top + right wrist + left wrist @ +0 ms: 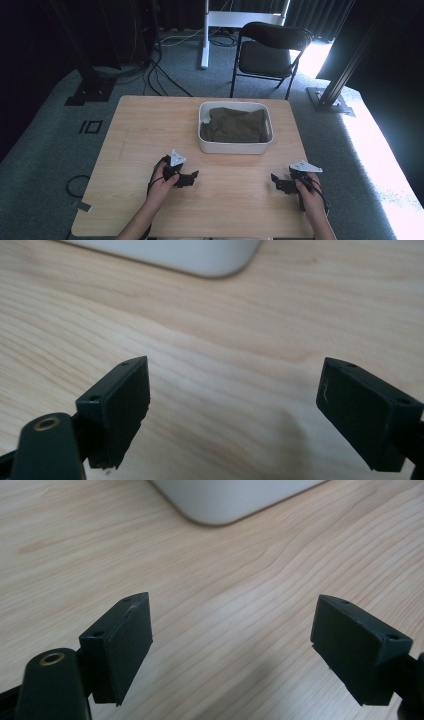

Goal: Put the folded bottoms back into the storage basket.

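Both grippers, left gripper (192,176) and right gripper (276,181), hover wide open and empty over the wooden table (140,135). The olive cloth (235,125) lies crumpled in the white tub (235,147) (untouched); reaching in comes next, I judge.

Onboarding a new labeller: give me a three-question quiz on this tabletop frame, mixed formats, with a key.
1. True or false: the dark olive folded cloth lies on the bare light wooden table.
2. Multiple choice: the jaws of the left gripper are A) clamped on cloth, B) open with nothing between them, C) shut together.
3. Fill in: the white rounded plastic tub stands nearer the table's ____ edge, towards the black folding chair.

Key: 1 false, it lies inside the tub; 2 B; 3 far. The right gripper is open too.
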Demonstrator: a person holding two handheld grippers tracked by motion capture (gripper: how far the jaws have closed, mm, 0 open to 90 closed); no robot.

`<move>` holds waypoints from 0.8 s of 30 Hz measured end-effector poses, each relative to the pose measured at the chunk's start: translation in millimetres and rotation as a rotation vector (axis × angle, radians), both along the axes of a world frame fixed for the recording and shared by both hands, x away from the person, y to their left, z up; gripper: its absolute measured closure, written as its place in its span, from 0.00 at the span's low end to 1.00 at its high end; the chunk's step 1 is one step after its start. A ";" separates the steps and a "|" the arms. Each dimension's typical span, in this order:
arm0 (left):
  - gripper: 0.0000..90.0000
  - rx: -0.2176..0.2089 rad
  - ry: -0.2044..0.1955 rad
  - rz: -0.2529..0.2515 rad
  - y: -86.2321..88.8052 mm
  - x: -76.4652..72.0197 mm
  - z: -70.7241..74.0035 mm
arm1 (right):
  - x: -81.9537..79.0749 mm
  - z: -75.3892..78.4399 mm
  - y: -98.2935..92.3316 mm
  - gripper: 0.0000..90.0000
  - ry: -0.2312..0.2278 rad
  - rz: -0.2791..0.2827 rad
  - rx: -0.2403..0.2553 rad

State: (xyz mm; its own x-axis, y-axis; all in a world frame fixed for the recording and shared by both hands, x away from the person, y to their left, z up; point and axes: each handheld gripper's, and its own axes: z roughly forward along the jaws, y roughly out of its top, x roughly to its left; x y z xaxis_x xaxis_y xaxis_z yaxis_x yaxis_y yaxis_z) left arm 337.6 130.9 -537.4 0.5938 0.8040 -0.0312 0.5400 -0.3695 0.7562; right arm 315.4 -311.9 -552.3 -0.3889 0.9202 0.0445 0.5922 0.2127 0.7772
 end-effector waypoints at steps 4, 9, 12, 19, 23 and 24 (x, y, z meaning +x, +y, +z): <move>0.20 0.016 -0.001 0.027 9.2 -4.1 -1.0 | -5.5 -4.1 -5.0 0.15 0.011 -0.033 -0.008; 0.20 0.052 -0.004 0.090 21.9 -9.0 -4.4 | -9.8 -5.9 -9.7 0.14 0.025 -0.075 -0.035; 0.20 0.062 0.005 0.127 30.8 -12.3 -7.8 | -11.2 -7.7 -10.3 0.14 0.032 -0.087 -0.036; 0.20 0.067 0.035 0.209 45.1 -16.1 -14.8 | -10.8 -9.8 -8.8 0.13 0.046 -0.114 -0.066; 0.18 0.089 0.041 0.251 50.6 -17.4 -15.2 | -10.4 -10.0 -9.0 0.13 0.055 -0.123 -0.053; 0.18 0.086 0.043 0.271 52.2 -17.8 -15.5 | -10.4 -10.0 -9.0 0.13 0.056 -0.125 -0.052</move>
State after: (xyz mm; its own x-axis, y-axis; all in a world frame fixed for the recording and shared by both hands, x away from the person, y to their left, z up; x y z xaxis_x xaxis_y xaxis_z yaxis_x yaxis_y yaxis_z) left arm 319.8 183.1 -552.9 0.3569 0.9338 0.0238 0.6584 -0.2695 0.7027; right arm 305.0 -321.0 -562.3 -0.2698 0.9628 0.0137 0.6585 0.1741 0.7321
